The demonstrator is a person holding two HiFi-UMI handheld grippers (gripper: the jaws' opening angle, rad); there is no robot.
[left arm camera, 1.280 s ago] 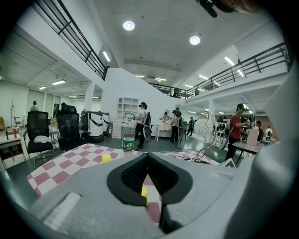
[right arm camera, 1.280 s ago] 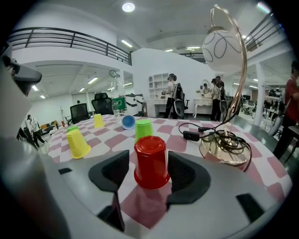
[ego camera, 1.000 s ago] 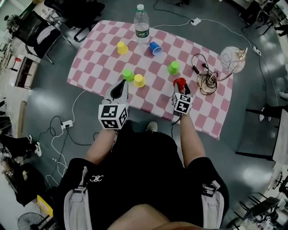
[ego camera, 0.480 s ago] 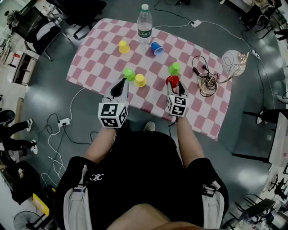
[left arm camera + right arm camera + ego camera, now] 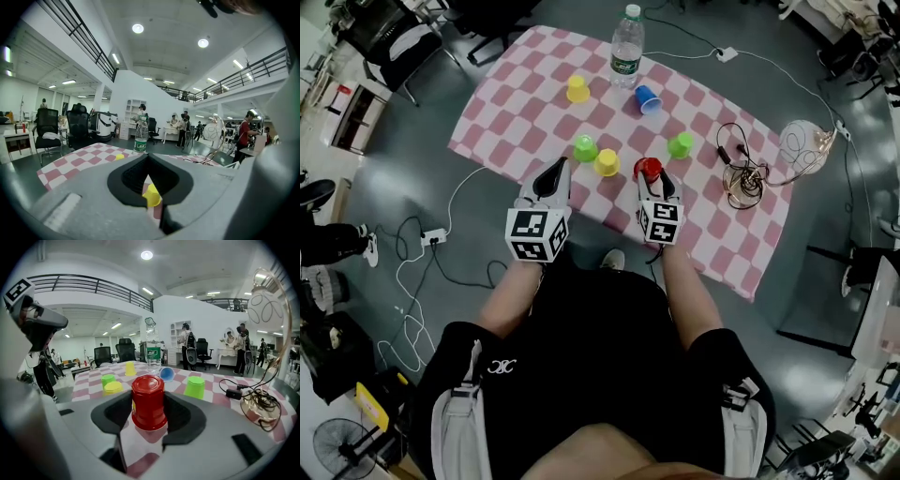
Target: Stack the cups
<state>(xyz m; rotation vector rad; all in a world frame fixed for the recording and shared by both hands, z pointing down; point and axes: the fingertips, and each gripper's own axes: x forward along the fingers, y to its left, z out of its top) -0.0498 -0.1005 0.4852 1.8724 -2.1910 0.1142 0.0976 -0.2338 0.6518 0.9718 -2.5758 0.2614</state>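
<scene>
The red cup [image 5: 149,403] sits mouth down between my right tongs [image 5: 652,183], which are clamped on its sides about halfway up. I grip it there so the rim stays free underneath: a cup held this way can drop straight over another upturned one. Whether its rim is clear of the cloth [image 5: 516,103] or only brushing it, I cannot tell.

Just to its left stands the near yellow cup [image 5: 607,163], also mouth down, with the left green cup [image 5: 585,148] touching or almost touching it on the far side. That pair is the closest landing place, so I judge the yellow one the likely base for the red. The right green cup [image 5: 680,144] stands apart on the other side, a little further back.

Further off, the far yellow cup [image 5: 577,89] stands upturned. The blue cup [image 5: 648,98] lies tipped on its side by the bottle [image 5: 627,49], so it will need righting before it can join a stack.

My left tongs [image 5: 554,176] are pressed together with nothing in them. They hang over the near edge of the worktop [image 5: 712,244], pointing towards the yellow and green pair. I keep them there out of the red cup's way, ready to steady the base if it slides.

The cables [image 5: 741,173] lie to the right, well apart from the cups, and should not snag anything.
</scene>
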